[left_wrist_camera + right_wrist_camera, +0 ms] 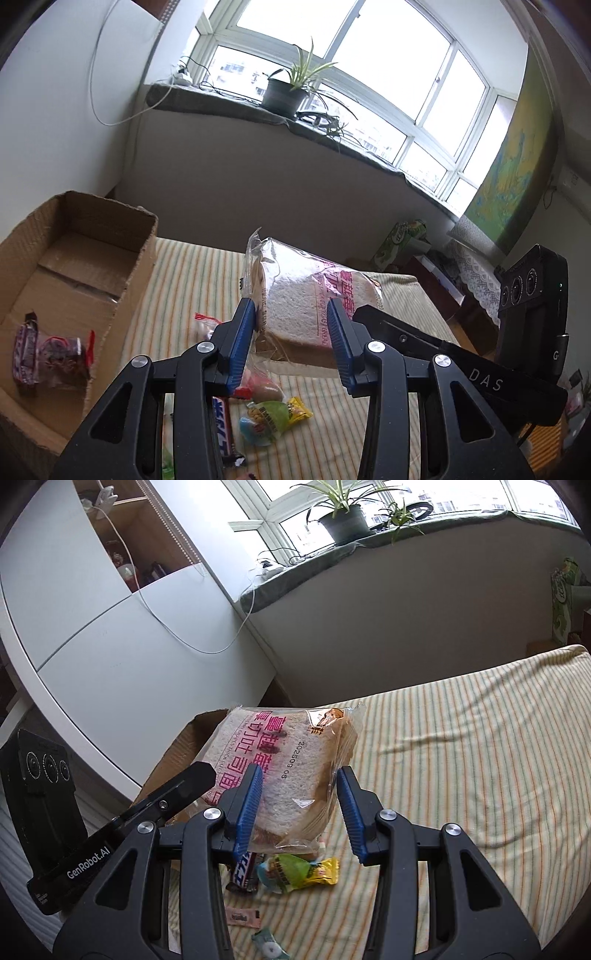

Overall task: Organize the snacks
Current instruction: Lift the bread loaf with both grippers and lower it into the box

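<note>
Bread bag lifted between both grippers, box at 10 o'clock.
Left gripper (293,341) and right gripper (301,810): jaws part-open w/ toast bag (310,306) between them; firm contact can't tell. Bag's long axis runs away from jaws, above bed (480,757); cardboard box (79,254) nearer left.

Materials and finishes around the cardboard box (74,258)

The box is rough, matt brown corrugated card with ragged torn edges. Right of it, the bread bag (295,295) is clear, glossy, crinkled plastic film printed in pink, over pale porous toast. Beneath it the striped cloth (480,757) looks soft, woven and matt. Nearer the camera than the box, the candy wrappers (273,417) are shiny film, and the chocolate bar (221,428) has a glossy wrapper. The left gripper (291,332) and right gripper (299,805) are matt black plastic with bright metal rivets and ribbed blue pads (251,805).
</note>
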Tool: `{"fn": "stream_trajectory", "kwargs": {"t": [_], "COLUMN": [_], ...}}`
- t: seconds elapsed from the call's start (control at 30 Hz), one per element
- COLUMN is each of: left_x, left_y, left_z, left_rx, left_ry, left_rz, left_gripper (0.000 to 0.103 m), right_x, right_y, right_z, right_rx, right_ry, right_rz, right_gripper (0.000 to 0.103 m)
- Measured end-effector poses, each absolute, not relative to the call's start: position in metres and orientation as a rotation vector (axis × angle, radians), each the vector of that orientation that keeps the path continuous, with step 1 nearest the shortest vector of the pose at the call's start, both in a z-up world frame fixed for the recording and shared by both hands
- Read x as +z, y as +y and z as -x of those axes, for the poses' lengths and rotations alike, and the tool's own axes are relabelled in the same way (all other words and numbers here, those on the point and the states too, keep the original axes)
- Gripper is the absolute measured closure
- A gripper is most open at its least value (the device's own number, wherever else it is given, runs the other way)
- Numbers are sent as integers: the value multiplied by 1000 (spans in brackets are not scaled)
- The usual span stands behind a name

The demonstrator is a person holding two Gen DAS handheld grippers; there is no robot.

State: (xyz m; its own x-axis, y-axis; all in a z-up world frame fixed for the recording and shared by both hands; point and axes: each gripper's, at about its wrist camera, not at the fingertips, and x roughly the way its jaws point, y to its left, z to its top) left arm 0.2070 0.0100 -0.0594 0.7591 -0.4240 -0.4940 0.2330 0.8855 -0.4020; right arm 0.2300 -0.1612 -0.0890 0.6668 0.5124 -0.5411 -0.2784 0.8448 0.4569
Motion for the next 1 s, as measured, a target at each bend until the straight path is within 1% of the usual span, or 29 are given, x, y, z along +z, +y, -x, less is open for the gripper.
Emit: {"fn": "stream_trajectory", "kwargs": {"t": [0.57, 1.0], "left_x": [-52, -70], "left_y": [91, 153], "left_z": [-195, -196], "left_rx": [-228, -107], "left_ry": [522, 531], "left_rz": [398, 458], "left_gripper": [64, 64], "right_x": [-68, -82], "right_y": [-58, 8], "right_z": [-246, -265], "right_rx": [601, 683], "right_ry": [708, 748], "right_rz": [-262, -203], "right_gripper": [59, 59]}}
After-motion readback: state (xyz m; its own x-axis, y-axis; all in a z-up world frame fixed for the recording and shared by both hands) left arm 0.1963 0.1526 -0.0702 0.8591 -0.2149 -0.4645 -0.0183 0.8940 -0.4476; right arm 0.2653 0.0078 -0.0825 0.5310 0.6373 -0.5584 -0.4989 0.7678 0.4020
